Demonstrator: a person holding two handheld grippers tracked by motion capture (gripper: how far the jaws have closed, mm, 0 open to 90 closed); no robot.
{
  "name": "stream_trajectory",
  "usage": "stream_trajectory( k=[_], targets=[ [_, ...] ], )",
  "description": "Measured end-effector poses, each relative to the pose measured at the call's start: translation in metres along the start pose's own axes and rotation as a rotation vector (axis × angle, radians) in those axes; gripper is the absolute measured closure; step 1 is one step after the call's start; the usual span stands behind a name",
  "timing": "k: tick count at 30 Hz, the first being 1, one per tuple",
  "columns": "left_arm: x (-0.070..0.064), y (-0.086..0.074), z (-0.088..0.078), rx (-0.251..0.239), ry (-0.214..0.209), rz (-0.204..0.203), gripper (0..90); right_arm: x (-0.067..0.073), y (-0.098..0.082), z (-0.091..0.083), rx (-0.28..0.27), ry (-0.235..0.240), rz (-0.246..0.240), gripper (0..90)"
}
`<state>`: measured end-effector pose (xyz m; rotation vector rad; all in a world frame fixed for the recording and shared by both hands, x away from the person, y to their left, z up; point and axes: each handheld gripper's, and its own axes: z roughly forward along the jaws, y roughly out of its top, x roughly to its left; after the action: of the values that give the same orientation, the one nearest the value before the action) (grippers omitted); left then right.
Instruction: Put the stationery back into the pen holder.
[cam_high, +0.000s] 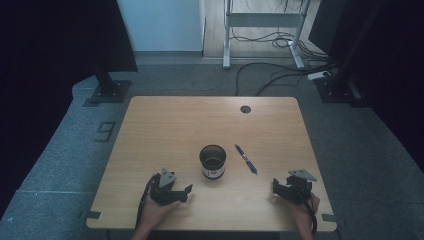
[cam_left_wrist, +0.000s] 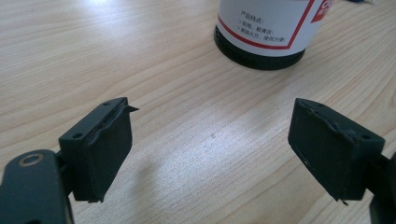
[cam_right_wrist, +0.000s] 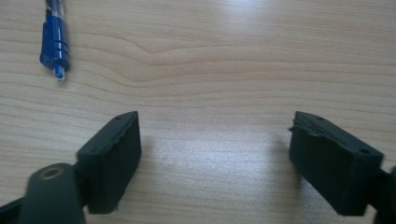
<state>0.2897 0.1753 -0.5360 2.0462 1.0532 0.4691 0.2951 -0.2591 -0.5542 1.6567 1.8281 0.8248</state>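
A wooden surface (cam_high: 165, 125) carries a black cup (cam_high: 213, 161) with a white label, standing upright near the middle, slightly toward the person's side. Just to its right lies a blue pen (cam_high: 246, 159), flat on the wood and slanted, apart from the cup.

The left hand-held gripper (cam_high: 181, 192) sits low near the front edge, to the left of and nearer than the cup, held in the person's left hand (cam_high: 156, 210). In the left gripper view its jaws stand wide apart with bare wood between them, and the cup's (cam_left_wrist: 268, 32) black base and red-edged label rise ahead, a little to the right of the gap.

The right hand-held gripper (cam_high: 278, 188) rests near the front right corner, held by the right hand (cam_high: 302, 212). Its jaws are also spread wide with nothing between them. In the right gripper view the pen's (cam_right_wrist: 56, 39) tip end lies ahead at the upper left, well apart from the jaws.
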Motion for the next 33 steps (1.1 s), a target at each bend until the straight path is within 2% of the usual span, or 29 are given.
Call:
stream_trajectory(
  k=[1,4,9,14,20,24,27,33],
  targets=[
    [0.0,0.0,0.0,0.003,0.003,0.002,14.3,0.001,0.001,0.0,0.002,0.005,0.007,19.4],
    [-0.001,-0.001,0.0,0.001,0.009,0.004,14.3,0.005,0.004,-0.003,-0.013,0.058,0.023,22.2],
    [0.001,0.0,-0.002,-0.013,0.009,-0.008,14.5,0.017,0.016,-0.012,-0.074,0.119,0.005,26.2],
    [0.006,-0.001,-0.005,-0.014,0.007,-0.022,14.5,0.032,0.027,-0.011,-0.087,0.176,-0.03,31.7],
    [0.008,0.0,-0.012,-0.05,0.007,-0.043,14.8,0.048,0.038,-0.001,-0.092,0.188,-0.053,33.6],
    [0.009,0.001,-0.013,-0.05,-0.001,-0.051,14.8,0.056,0.045,0.003,-0.09,0.2,-0.07,34.4],
    [0.009,0.001,-0.013,-0.048,-0.006,-0.054,14.8,0.062,0.05,0.007,-0.099,0.229,-0.071,36.9],
    [0.008,0.001,-0.015,-0.048,-0.015,-0.055,14.8,0.076,0.064,0.014,-0.102,0.262,-0.116,41.2]
  ],
)
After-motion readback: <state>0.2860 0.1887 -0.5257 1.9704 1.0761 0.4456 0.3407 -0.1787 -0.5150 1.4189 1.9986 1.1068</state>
